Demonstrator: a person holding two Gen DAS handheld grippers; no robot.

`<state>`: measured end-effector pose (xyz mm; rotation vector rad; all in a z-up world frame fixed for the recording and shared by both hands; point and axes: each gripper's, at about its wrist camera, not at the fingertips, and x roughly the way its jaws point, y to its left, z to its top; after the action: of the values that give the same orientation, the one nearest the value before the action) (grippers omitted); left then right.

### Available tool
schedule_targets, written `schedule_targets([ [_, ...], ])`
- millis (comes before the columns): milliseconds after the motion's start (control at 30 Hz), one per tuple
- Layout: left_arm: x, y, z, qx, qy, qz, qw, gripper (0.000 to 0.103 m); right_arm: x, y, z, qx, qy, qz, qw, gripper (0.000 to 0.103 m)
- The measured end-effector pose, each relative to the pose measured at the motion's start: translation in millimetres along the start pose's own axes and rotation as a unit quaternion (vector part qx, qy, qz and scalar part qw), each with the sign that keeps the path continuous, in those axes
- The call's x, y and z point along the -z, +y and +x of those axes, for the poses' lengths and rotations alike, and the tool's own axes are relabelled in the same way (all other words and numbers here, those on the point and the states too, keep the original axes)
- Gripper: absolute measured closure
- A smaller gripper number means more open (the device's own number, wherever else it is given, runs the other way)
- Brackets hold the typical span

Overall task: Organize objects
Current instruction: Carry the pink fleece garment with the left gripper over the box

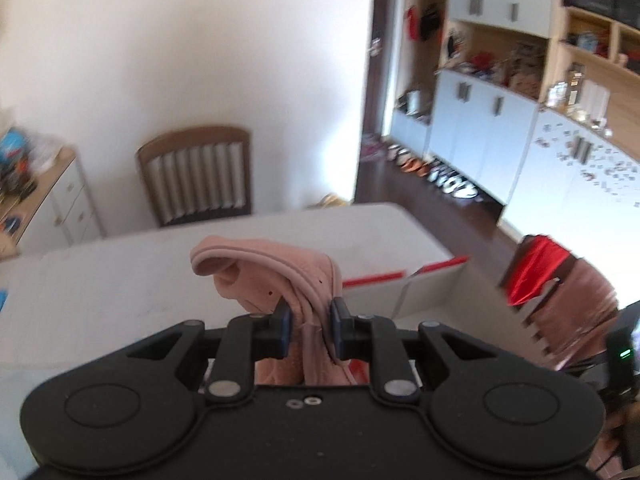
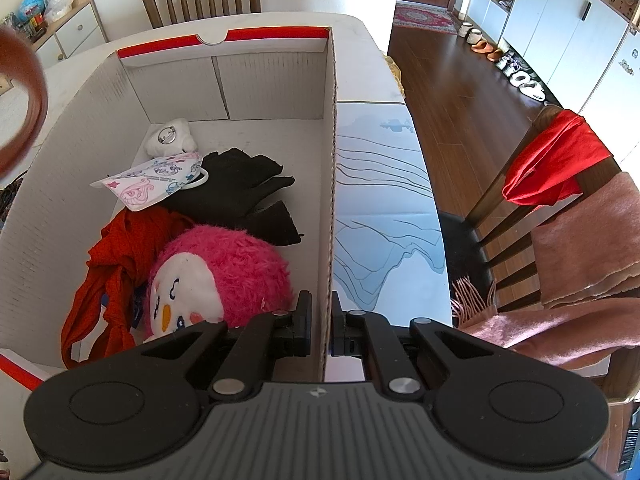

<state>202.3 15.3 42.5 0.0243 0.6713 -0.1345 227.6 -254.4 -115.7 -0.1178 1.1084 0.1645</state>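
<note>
One pink cloth (image 1: 296, 280) between left tongs (image 1: 310, 330)

- A pale pink garment (image 1: 280, 276) with matching pink piping, seen against a white table (image 1: 100, 280)
- Black left gripper (image 1: 310, 330) with dark blue finger pads (image 1: 285, 330)
- A white cardboard box (image 2: 332, 160) trimmed with a red band along its rim
- Inside it, a hot-pink plush toy (image 2: 224, 276) with a white face and orange beak, a red-orange cloth (image 2: 116, 272), black gloves (image 2: 248, 192) and a white face mask (image 2: 152, 184) printed in pink and blue
- A light blue sheet (image 2: 384, 208) crossed by dark wavy lines
- A red cloth (image 2: 552, 168) and a dusty pink fringed scarf (image 2: 580, 272) on a brown chair (image 2: 504, 200)
</note>
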Motion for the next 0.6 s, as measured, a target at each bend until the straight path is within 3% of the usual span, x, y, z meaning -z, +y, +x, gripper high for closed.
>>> schedule_targets([
  [300,-24.4,-61.7,-1.8,0.077,-0.034,0.052,0.9951,0.085,-2.3,1.9,-0.1,-0.001,-0.001,0.0,1.0,0.097],
  [600,-12.1,-118.9,17.8,0.127,-0.018,0.107,0.986,0.085,-2.6,1.6,0.4,-0.002,-0.002,0.002,1.0,0.097],
])
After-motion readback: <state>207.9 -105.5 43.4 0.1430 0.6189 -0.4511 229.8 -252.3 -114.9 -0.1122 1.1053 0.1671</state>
